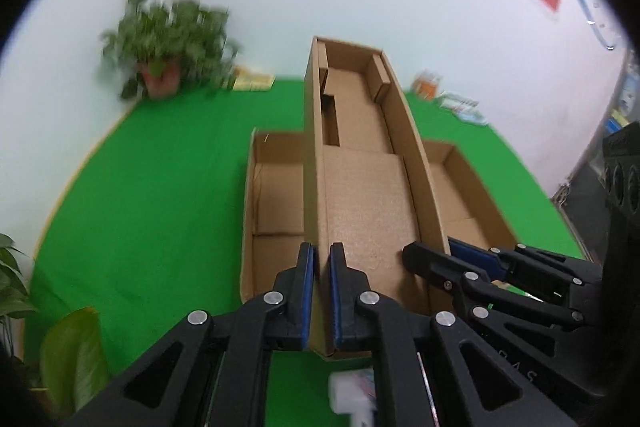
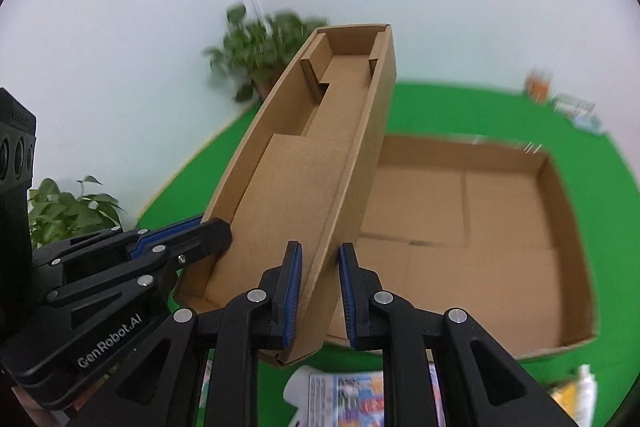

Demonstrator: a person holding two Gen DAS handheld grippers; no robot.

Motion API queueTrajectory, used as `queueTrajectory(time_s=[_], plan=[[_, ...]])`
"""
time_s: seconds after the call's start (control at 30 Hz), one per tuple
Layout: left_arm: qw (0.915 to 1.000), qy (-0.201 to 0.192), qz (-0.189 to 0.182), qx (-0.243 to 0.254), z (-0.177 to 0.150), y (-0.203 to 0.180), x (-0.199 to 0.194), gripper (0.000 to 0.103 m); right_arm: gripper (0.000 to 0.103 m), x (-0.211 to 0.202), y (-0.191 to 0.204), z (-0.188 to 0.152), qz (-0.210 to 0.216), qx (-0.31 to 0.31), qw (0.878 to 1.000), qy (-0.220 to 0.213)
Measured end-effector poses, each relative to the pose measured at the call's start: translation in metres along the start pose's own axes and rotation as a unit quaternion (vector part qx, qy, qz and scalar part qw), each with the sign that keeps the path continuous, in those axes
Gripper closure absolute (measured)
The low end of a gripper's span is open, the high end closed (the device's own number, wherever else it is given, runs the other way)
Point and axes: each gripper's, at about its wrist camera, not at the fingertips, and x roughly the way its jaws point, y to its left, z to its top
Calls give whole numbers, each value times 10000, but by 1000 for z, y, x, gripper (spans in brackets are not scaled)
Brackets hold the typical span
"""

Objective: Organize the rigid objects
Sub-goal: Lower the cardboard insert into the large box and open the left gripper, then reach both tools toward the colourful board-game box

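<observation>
left wrist view: left gripper [image 1: 323,291] clamped on the left side wall of the narrow cardboard box [image 1: 360,195], one pad outside, one inside. box is lifted, tilted up away from the camera, above the wide shallow cardboard tray [image 1: 272,195] on the green cloth [image 1: 160,187]. right gripper [image 1: 440,255] pinches the box's opposite wall.

right wrist view: right gripper [image 2: 319,291] closed on the right wall of the narrow cardboard box [image 2: 296,187], wall between the pads. left gripper [image 2: 208,231] grips the left wall. wide shallow cardboard tray [image 2: 480,227] lies below and to the right. potted plant [image 2: 260,55] behind, blurred.
</observation>
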Motion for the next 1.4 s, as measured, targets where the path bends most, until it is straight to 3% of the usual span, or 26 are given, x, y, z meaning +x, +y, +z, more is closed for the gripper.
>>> queueTrajectory(time_s=[0.23,0.33,0.53,0.63,0.67,0.73,0.83,0.9,0.93,0.97,1.0,1.07,1.13,1.27,1.4], plan=[[9948,938,318,-218,-16,36,89,96,89,134,-19,-2,127,275,9918,1242],[9925,1098,522,-146,-22,42,102,96,89,163,-19,-7,126,334,9865,1599],[9889,1219,828,-205,-36,55,103,97,85,190,-7,-5,350,336,9836,1735],[9893,1169,769,-407,-35,61,93,96,76,184,-14,-13,700,368,9813,1758],[9898,1113,763,-448,-36,62,89,96,67,177,-20,-14,779,471,9790,1826],[9907,1043,747,-447,-39,61,82,96,58,141,-34,-18,754,434,9841,1548],[9920,895,803,-378,-43,56,70,96,57,69,-84,-22,407,438,9931,1006],[9938,591,881,-345,-44,51,55,89,57,41,-123,-30,-34,637,9941,875],[9947,374,908,-315,-46,46,44,84,57,31,-150,-37,-557,744,9919,860],[9951,210,917,-290,-47,42,36,67,59,27,-171,-43,-921,836,9879,922],[9952,31,942,-267,-49,37,27,34,62,24,-191,-52,-1149,952,9836,1011],[9936,-386,1038,-227,-54,26,6,14,85,28,-219,-67,-1517,1113,9738,1278],[9926,-659,1023,-50,-60,14,-10,14,91,29,-224,-77,-1685,985,9717,1333],[9939,-481,988,49,-70,3,-21,14,94,27,-215,-81,-1790,790,9716,1332],[9980,-322,546,-83,-81,2,-25,14,93,25,-216,-82,-1776,840,9728,1228]])
